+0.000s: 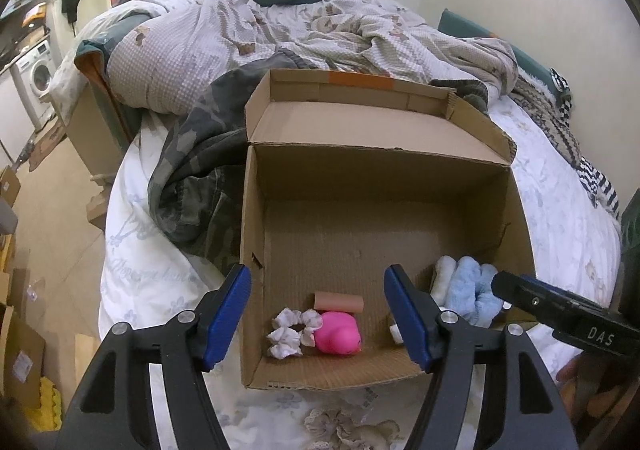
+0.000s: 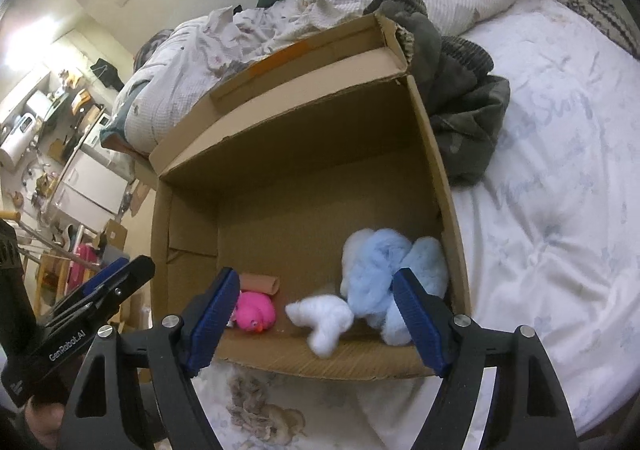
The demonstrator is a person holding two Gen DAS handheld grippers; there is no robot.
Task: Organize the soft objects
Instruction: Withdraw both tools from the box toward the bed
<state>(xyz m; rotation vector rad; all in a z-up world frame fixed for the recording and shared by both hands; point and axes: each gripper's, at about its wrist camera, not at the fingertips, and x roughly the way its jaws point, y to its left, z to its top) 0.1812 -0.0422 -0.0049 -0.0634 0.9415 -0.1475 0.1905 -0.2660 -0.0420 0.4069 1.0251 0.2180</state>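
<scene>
Both tongs, left tongs point(image 1: 318, 316) and right tongs point(image 2: 316, 318), are gaping empty over the cardboard box point(image 1: 256, 186), so reaching next for the beige scrunchie point(image 1: 340, 428) on the bed point(image 1: 560, 218) is looking sensible.

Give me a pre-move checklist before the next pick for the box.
1. Left gripper empty, jaws open: ok.
2. Right gripper empty, jaws open: ok.
3. Pink duck, white scrunchie and blue-and-white plush inside the cardboard box: ok.
4. Free floor space left in the box: ok.
5. Bed sheet cleared of soft items: not ok, a beige frilly scrunchie lies in front of the box.
6. More items out of view: cannot tell.
</scene>
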